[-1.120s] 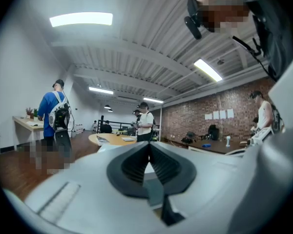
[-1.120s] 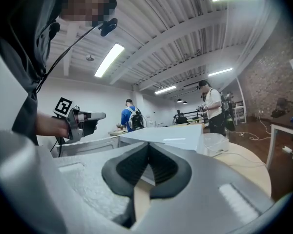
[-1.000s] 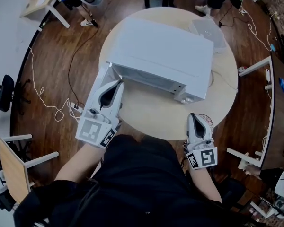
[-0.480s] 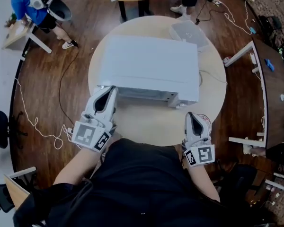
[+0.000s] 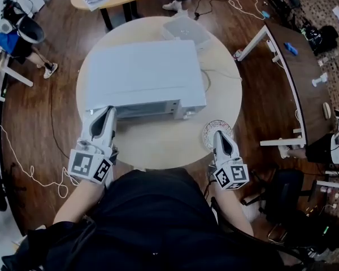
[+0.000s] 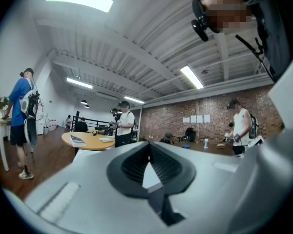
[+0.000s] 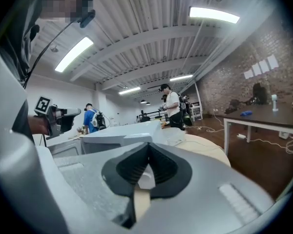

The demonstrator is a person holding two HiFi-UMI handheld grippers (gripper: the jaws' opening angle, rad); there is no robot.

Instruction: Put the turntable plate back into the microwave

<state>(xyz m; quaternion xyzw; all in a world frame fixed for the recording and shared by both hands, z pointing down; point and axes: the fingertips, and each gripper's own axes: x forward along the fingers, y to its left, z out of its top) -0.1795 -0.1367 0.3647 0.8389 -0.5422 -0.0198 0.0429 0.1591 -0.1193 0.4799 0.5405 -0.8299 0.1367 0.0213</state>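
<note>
Two hand-held grippers work at a round table [image 5: 158, 145], seen from above, with the task judged to be at an early stage. The turntable plate [image 5: 209, 130] lies flat outside the microwave [image 5: 141, 72]. It sits at the table's edge in the lower right of the frame, just ahead of the tip of the right gripper [image 5: 220, 138]; whether that tip touches it cannot be told. The plate is round and pale, with a darker patterned band along its rim, and the gripper covers part of it. The right gripper's jaws are pressed together with nothing pinched between them, as its own view confirms. The left gripper [image 5: 108, 114] sits at the microwave's left front corner, lower left of centre. Its jaws likewise meet at the tips, and no held object can be made out. Whether the microwave door stands open is not clear from this angle. Steps judged still to do: grasp the plate, lift it, carry it leftward to the microwave, and seat it inside. None of these appears done.
</note>
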